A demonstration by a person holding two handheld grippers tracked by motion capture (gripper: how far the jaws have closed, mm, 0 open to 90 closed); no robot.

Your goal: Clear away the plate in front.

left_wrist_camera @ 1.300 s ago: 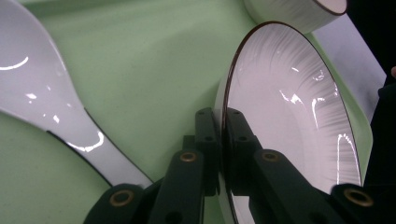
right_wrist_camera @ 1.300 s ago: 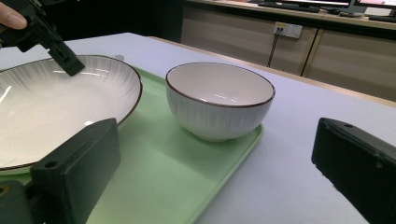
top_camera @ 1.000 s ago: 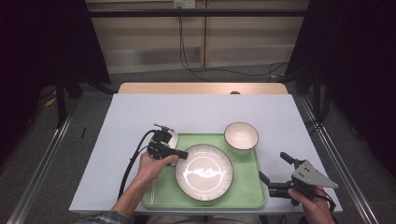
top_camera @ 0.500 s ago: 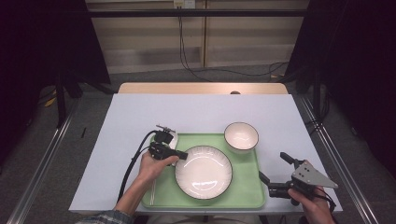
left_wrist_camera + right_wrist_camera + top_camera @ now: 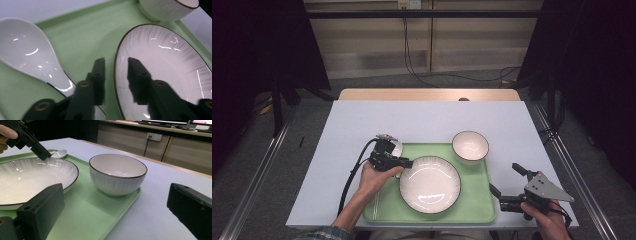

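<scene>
Straddling the nine-o'clock rim of the white ribbed ceramic plate, the left gripper is unclenched, poised to grasp; the right gripper waits, released.

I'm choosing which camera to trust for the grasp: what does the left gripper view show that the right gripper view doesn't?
Left gripper view: the plate rim sits between the left tool's open jaws, the spoon handle behind one. Right gripper view: the bowl's empty inside, a hand on that tool, a wall socket. Both: plate, bowl, spoon, tray.
</scene>
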